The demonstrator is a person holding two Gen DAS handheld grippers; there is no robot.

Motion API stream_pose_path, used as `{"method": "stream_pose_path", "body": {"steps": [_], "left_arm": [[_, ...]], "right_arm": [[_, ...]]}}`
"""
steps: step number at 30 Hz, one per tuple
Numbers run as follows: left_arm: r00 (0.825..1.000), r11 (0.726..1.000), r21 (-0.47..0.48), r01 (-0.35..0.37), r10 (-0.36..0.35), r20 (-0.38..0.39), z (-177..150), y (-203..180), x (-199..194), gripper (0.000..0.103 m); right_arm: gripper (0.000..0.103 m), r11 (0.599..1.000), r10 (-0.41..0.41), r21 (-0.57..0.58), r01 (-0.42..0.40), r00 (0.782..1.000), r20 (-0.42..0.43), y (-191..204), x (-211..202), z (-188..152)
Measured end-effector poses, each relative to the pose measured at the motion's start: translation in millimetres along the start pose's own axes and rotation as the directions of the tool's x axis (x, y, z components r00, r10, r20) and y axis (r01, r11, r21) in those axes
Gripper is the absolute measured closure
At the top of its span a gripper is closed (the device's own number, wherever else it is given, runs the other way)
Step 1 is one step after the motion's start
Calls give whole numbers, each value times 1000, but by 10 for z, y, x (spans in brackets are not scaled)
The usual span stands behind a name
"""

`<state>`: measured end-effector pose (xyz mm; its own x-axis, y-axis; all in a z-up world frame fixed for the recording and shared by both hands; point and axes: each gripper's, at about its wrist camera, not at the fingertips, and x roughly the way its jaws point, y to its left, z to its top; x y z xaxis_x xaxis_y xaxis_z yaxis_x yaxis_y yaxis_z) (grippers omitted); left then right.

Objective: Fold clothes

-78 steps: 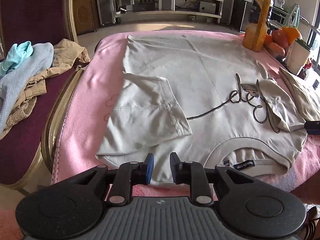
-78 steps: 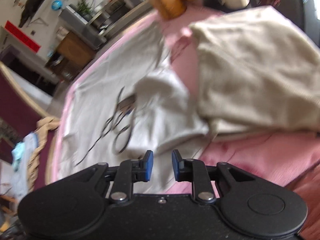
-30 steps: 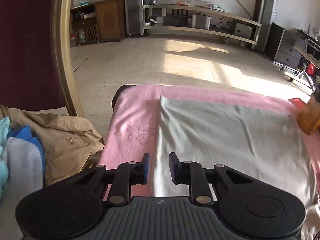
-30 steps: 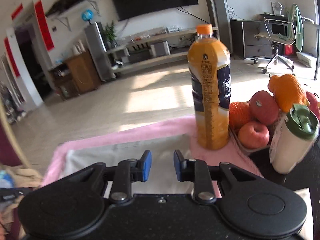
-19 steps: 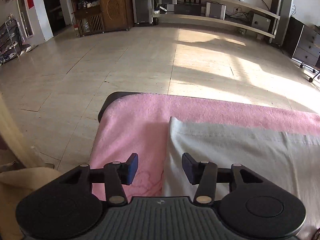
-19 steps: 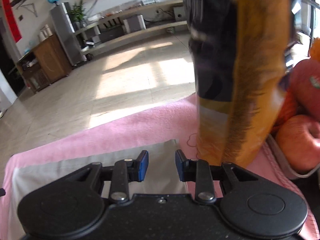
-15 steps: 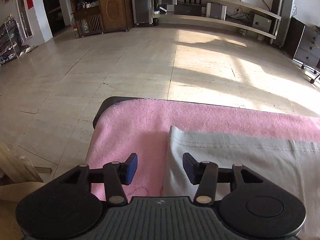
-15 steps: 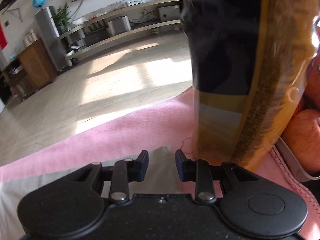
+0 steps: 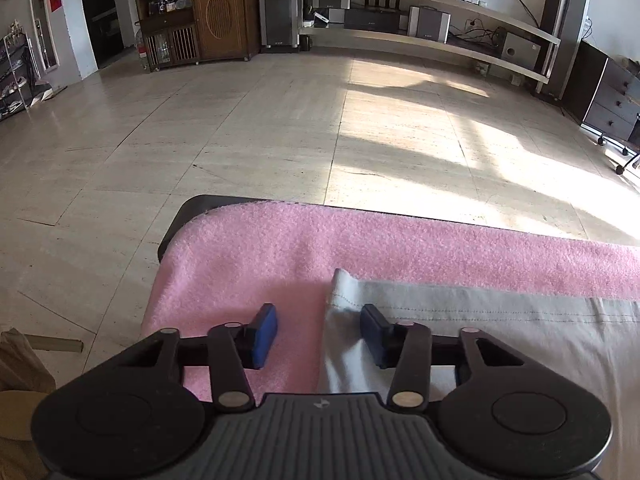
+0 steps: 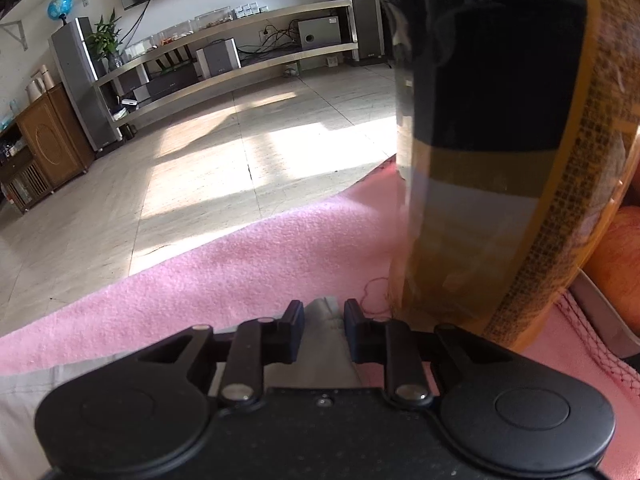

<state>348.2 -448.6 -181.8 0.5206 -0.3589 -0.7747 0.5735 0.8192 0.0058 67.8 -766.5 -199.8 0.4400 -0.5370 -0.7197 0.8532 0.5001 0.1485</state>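
The left claw [image 9: 318,334] stands wide open, its two blue pads straddling the far left corner of one pale shirt [image 9: 500,332] that lies flat on a pink blanket [image 9: 248,256] covering the desk [image 9: 176,220]. The right claw [image 10: 323,330] is narrowly open around the shirt's far right corner, the cloth bunched between its jaws without clear grip. One big orange bottle [image 10: 492,184] stands just right of it, with one apple [image 10: 620,268] beyond.

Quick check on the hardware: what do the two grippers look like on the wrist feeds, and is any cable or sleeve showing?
Both are matte black with two round discs and silver rivets on the linkage arms. The left gripper has blue pads and a ribbed grey housing bearing a small logo; the right gripper has a smooth black housing with one screw. No cable or sleeve shows.
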Motion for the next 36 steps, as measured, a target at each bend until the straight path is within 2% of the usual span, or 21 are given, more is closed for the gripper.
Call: {"method": "stream_pose_path", "body": {"steps": [1, 2, 3, 5, 10, 13, 18, 23, 26, 27, 29, 31, 33, 34, 36], "left_arm": [[1000, 1000, 8, 6, -6, 5, 12, -26, -2, 92], [1000, 1000, 16, 11, -11, 10, 23, -51, -6, 99], [1000, 1000, 27, 0, -1, 27, 24, -78, -41, 101], [997, 998, 57, -31, 27, 72, 12, -135, -144, 100], [983, 994, 86, -74, 58, 176, -20, -211, -726, 100], [971, 994, 87, -70, 48, 233, -65, -217, -1190, 100], [956, 998, 27, -51, 41, 291, -331, -79, -2089, 100], [947, 999, -39, 9, 4, 321, -899, 183, -2862, 100], [956, 994, -91, 58, -29, 293, -1408, 355, -3125, 100], [964, 992, -106, 63, -33, 262, -1623, 393, -3157, 100], [986, 994, -100, 43, -26, 167, -2031, 414, -3114, 100], [999, 997, -71, 3, 1, 49, -2433, 405, -3029, 99], [998, 998, -39, -42, 40, -50, -2761, 416, -2968, 98], [996, 998, -41, -43, 40, -76, -2860, 452, -2985, 98], [998, 997, -79, 6, -11, -65, -2957, 612, -3098, 94]], "right_arm": [[91, 1000, 0, -16, 0, 1000, 3, 20, 4, 7], [94, 1000, 1, -27, -1, 1000, 5, 34, 1, 14], [95, 1000, 4, -28, -4, 1000, 6, 37, -15, 21], [96, 999, 3, -32, -2, 1000, 23, 48, -92, 38], [96, 999, 30, -14, -30, 999, 44, 1, -537, 125], [96, 994, 98, 31, -101, 993, 67, -98, -1024, 201], [96, 971, 210, 86, -223, 968, 136, -413, -2058, 162], [97, 948, 281, 101, -303, 942, 186, -773, -2954, -124], [97, 936, 314, 106, -336, 931, 185, -989, -3342, -548], [98, 932, 322, 116, -344, 930, 175, -1089, -3424, -731], [98, 934, 315, 129, -334, 938, 148, -1277, -3533, -1088], [98, 947, 282, 133, -293, 954, 99, -1414, -3565, -1464], [97, 954, 261, 146, -261, 965, 20, -1542, -3502, -1759], [97, 950, 271, 167, -264, 963, -19, -1617, -3478, -1858], [91, 940, 296, 206, -273, 951, -90, -1747, -3437, -2022]]}}
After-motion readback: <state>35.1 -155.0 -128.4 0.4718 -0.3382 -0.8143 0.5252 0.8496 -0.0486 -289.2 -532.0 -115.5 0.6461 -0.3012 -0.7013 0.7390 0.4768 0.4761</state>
